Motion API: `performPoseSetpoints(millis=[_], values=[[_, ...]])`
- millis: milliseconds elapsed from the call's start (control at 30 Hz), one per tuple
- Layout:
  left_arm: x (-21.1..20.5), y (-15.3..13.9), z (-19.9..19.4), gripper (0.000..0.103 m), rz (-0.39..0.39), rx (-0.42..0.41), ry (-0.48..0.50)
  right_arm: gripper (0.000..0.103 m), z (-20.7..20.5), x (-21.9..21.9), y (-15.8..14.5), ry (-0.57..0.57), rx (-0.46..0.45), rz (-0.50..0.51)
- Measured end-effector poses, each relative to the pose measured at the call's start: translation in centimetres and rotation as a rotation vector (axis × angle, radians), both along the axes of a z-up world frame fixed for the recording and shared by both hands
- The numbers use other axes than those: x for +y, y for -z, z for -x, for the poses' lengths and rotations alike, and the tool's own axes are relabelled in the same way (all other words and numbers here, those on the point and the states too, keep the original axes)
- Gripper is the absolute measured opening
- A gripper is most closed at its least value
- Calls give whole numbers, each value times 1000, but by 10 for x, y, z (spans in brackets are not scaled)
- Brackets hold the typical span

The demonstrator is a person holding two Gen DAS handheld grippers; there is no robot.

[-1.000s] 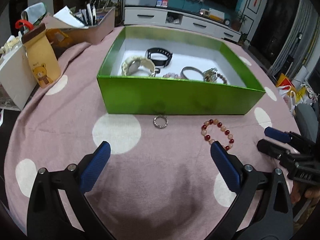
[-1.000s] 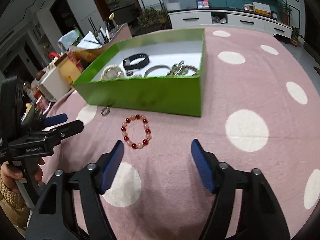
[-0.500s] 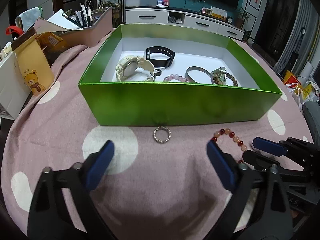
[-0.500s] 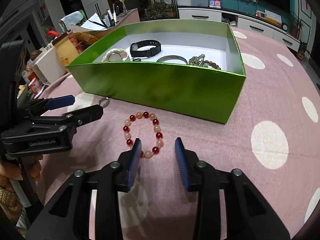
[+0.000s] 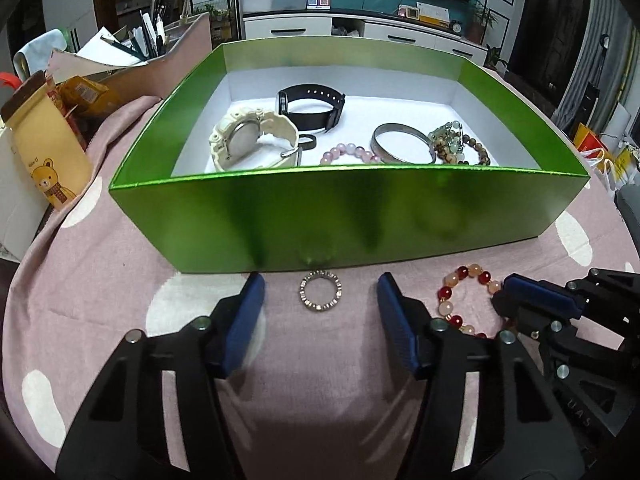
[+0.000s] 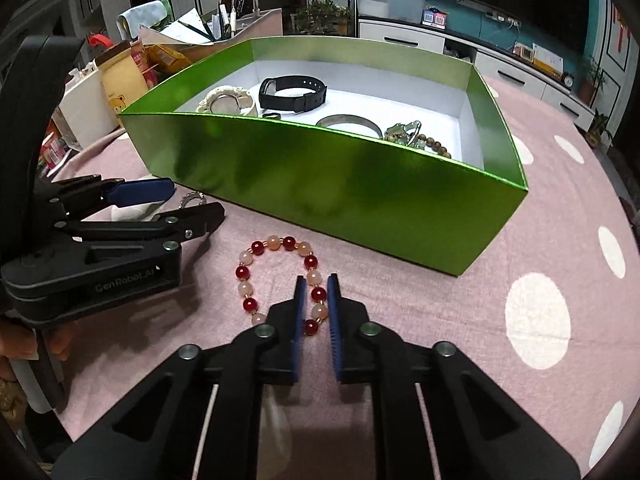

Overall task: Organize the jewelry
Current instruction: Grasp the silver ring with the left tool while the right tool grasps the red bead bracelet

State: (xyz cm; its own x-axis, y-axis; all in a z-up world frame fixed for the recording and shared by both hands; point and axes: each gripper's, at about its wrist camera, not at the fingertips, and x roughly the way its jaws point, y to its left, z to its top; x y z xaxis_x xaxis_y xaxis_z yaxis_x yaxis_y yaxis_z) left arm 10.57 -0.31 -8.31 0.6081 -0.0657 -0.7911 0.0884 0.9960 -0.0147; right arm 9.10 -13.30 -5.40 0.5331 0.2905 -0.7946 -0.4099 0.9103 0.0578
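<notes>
A small silver ring lies on the pink cloth just in front of the green box. My left gripper is open, its blue pads on either side of the ring, not touching it. A red and peach bead bracelet lies on the cloth to the right of the ring; it also shows in the left wrist view. My right gripper is closed on the bracelet's right side, beads between its pads. The box holds a cream watch, a black watch, a metal bangle and bead bracelets.
A yellow bear-print bag and a white box stand at the table's left edge, with a pink holder of pens behind. The green box stands close in front of both grippers. The pink polka-dot cloth extends to the right.
My left gripper moved forward to straddle the ring and narrowed. My right gripper moved onto the bead bracelet and closed from wide open onto its right side.
</notes>
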Motion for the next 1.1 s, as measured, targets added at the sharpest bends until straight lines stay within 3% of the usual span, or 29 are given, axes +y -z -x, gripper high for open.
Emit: performPoseSetpoints(millis=[33,200,233,567,1100], values=[[-1,0,0,54,-11,-4,3,7,0,0,0,2,-1,-2],[-2,0,4,22,-8,-27,19,7,-1,-3,0,10,2,-22],[-1,0,4,21,-3,-29,18,7,0,-3,0,7,5,-31],[5,-6,13,20,48,-21,19,7,11,-14,-18,2,-26,-99],[2,-55,48,20,92,-102,59,7,33,-49,-73,47,-149,-174]])
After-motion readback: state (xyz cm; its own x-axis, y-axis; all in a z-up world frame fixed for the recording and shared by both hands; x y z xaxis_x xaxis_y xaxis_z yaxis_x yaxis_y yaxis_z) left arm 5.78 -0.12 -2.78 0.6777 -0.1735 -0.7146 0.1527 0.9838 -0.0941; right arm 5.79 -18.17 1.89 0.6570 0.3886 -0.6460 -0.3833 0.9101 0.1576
